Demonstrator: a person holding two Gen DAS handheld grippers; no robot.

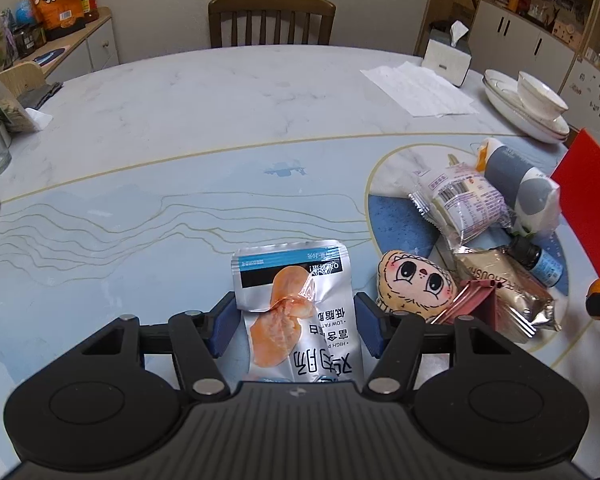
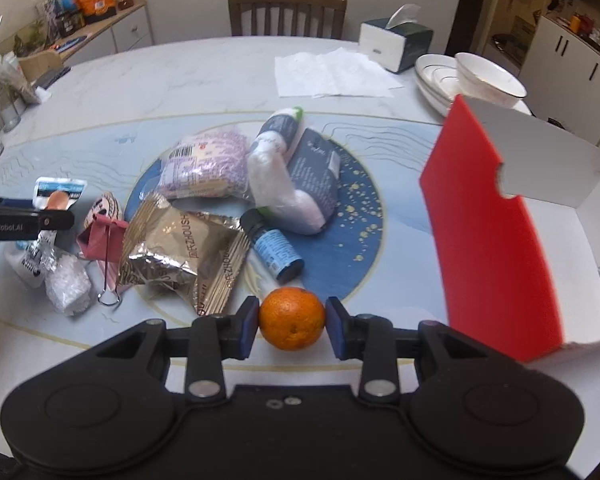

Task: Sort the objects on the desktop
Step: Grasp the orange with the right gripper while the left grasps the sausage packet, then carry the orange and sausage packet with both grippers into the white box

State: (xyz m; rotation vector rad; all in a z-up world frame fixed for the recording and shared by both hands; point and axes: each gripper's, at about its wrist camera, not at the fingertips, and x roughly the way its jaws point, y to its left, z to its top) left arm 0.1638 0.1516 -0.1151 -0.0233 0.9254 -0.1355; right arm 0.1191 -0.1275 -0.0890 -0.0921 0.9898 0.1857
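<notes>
- The right gripper (image 2: pixel 292 324) is clenched on the orange (image 2: pixel 292 318), both pads pressed against its sides. The fruit is round and smooth; if the grip slackens or the hand jerks, it could roll out and run across the table (image 2: pixel 204 76).
- Just to that claw's right rises the red-walled box (image 2: pixel 496 216). Its near flap stands tall, so a low carry could knock the orange against the wall instead of clearing it.
- The left gripper (image 1: pixel 296 322) has the chicken-breast pouch (image 1: pixel 296 304) between its blue pads (image 1: pixel 223 326); the foil is creased there, so I judge it grasped. The pouch is slick and floppy, and a pinch on its edges could let it slide free.
- Just to that claw's right lies the plush face toy (image 1: pixel 416 284), touching the pink packet (image 1: pixel 476 300). A sideways swing could drag them along.
- Beyond, the snack pile crowds the small blue bottle (image 1: pixel 542 262), which could roll if nudged.
</notes>
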